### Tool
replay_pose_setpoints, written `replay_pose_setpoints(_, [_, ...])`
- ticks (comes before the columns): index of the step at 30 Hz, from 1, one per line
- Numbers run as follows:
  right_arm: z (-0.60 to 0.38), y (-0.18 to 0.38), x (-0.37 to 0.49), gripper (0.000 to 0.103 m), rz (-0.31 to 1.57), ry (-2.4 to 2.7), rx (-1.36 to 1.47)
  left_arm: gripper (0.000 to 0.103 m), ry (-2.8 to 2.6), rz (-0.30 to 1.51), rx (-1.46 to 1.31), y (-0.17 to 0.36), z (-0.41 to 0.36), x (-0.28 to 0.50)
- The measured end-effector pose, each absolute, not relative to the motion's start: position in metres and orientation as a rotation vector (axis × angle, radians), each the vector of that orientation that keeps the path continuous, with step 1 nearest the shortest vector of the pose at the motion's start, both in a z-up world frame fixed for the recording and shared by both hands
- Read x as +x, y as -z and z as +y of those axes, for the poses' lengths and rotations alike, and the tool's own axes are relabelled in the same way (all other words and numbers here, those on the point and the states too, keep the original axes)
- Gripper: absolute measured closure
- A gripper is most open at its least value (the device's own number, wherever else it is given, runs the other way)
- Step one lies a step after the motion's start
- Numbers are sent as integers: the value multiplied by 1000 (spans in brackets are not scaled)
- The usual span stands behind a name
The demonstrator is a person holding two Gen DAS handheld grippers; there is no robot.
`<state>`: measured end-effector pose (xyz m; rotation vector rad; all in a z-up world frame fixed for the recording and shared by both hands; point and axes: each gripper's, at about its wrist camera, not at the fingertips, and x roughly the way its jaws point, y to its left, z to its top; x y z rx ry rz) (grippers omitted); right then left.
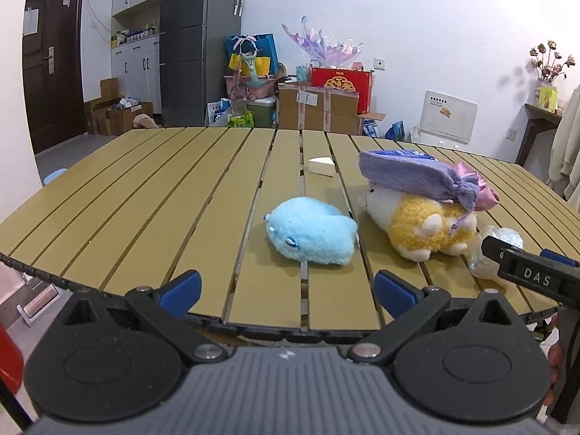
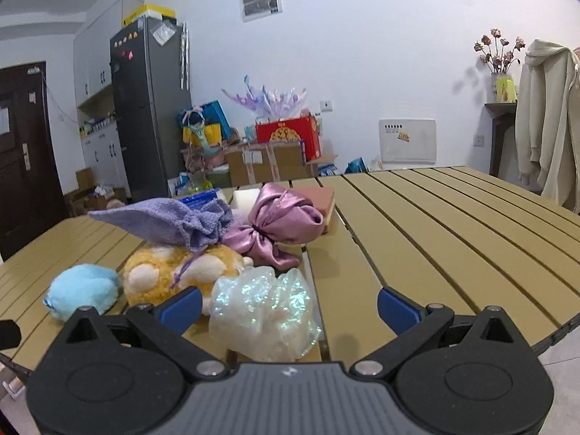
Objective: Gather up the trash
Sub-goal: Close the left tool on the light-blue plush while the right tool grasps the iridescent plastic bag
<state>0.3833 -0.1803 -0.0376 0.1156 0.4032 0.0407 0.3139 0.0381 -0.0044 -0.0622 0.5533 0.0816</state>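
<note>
Wrapper (image 2: 262,317), a crumpled shiny clear one, lies on the desk (image 2: 435,239) near its front edge, just before my right tool (image 2: 290,306). It sits between the two blue fingers, closer to the left one, and I cannot tell if it touches that finger. This tool is spread wide and holds nothing.

From the left: my left tool (image 1: 288,288) is also spread wide and empty, over the front edge of the desk. Ahead of it lies a blue plush (image 1: 311,232). Just beside it, to the right, is a yellow plush (image 1: 424,226) with a purple pouch (image 1: 406,175) resting on top. A pink satin bow (image 2: 279,223) lies behind that plush. The wrapper is just to the right of the yellow plush. Farther back on the desk lies a white wedge (image 1: 322,166).
</note>
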Motion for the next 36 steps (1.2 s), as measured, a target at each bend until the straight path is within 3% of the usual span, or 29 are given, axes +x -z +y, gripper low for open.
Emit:
replay_pose_setpoints(15, [-179,45,398,1,396,-23,109,0,-61,565,-55,9,41,334])
replay_pose_setpoints(19, [-178,51,404,17,421,-46,92,0,-60,570,-53,9,42,343])
replay_pose_setpoints(23, [-177,54,407,48,450,-79,82,0,-54,577,-63,10,45,352])
replay_pose_setpoints(26, [-177,54,406,55,452,-92,75,0,-43,585,-60,12,44,360])
replay_pose_setpoints(36, [-186,47,404,58,424,-94,64,0,-33,602,-55,10,24,396])
